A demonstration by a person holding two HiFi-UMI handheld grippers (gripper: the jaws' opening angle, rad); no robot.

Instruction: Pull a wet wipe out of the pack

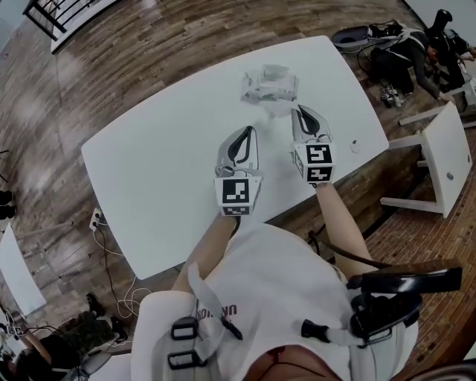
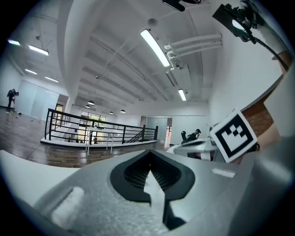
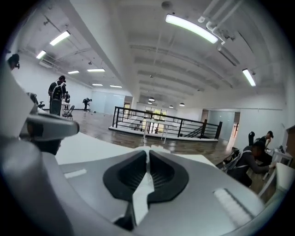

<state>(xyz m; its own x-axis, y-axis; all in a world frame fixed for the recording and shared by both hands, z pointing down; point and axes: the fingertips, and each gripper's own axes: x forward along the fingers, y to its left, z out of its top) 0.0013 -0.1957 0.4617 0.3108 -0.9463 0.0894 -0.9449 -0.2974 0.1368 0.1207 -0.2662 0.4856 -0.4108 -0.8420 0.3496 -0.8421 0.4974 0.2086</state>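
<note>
The wet wipe pack (image 1: 268,83) lies crumpled near the far edge of the white table (image 1: 149,178). My right gripper (image 1: 297,110) is just on the near right side of the pack, and its jaws are shut. A thin white sheet, the wet wipe (image 1: 277,109), runs from the pack toward its tip. In the right gripper view (image 3: 148,156) a pale sliver shows between the closed pads, with the pack (image 3: 159,148) just beyond. My left gripper (image 1: 244,131) rests over the table to the left, away from the pack. In its own view (image 2: 149,159) it is shut with nothing in it.
A small round object (image 1: 355,146) lies near the table's right edge. A white stool (image 1: 446,160) stands to the right. People sit on the wooden floor at upper right (image 1: 405,52). A black railing (image 1: 59,15) is at far left, and cables (image 1: 111,223) lie by the table's near left.
</note>
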